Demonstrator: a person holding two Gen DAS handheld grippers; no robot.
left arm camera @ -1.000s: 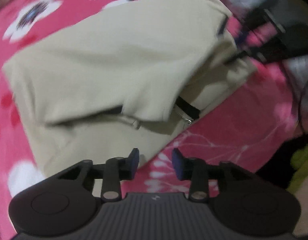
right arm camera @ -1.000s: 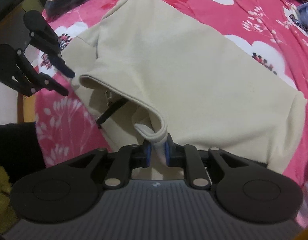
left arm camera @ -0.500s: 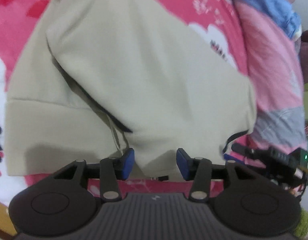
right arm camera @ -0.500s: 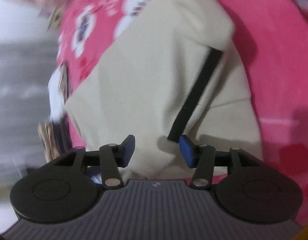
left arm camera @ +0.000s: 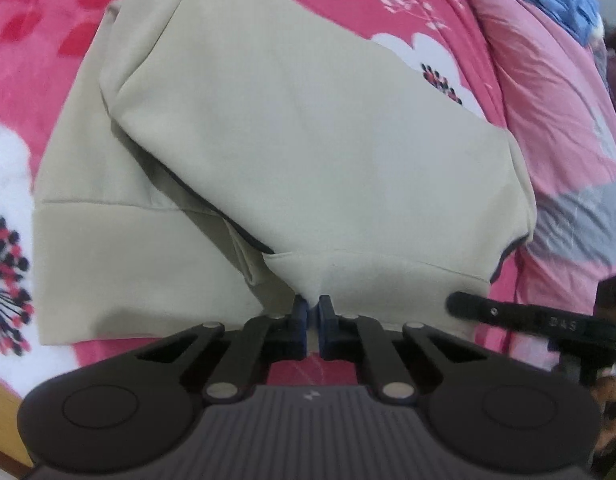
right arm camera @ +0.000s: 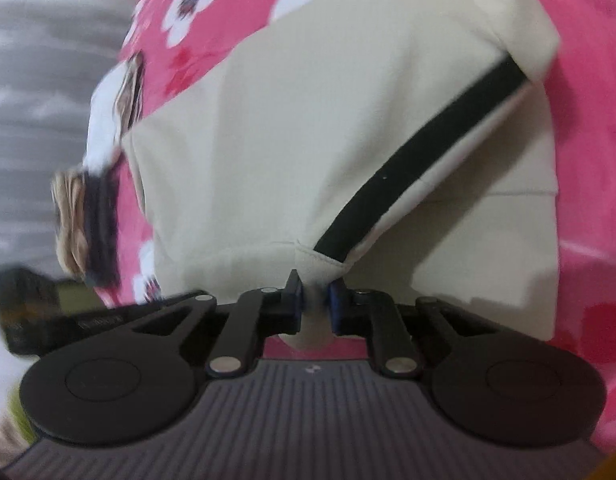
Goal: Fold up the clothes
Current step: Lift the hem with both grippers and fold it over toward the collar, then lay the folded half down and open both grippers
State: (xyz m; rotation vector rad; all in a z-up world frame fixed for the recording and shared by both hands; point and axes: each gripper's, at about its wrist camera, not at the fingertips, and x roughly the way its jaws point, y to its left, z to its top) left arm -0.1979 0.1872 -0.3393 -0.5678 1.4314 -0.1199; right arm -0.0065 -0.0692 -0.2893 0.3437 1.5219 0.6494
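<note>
On the pink floral blanket [left arm camera: 436,4] lies the beige garment [left arm camera: 292,128], partly folded, its long axis running away from both cameras, from the near hem up toward the far end of the bed.

From the left: the left gripper [left arm camera: 313,312] has its blue pads drawn almost together on the near hem, with a pinch of beige cloth between them. To its right, just beside the same hem, the dark finger of the right gripper [left arm camera: 508,316] pokes into the left view, so the two tools stand side by side along one edge. In its own view the right gripper [right arm camera: 315,296] is closing on a rolled corner of the hem, and the cloth already bulges between the pads. A black stripe [right arm camera: 420,160] runs diagonally from that corner up to the right.

The coming move turns on this: the whole garment lies ahead of both grippers, and each is about equally near the hem, so the hem would most likely be carried forward over the body.

The fabric looks soft, thick and matte, perhaps a fleece knit, though blur in the right view makes the weave hard to judge. The hem is a broad stitched band. The blanket looks plush and should drag on the cloth.
</note>
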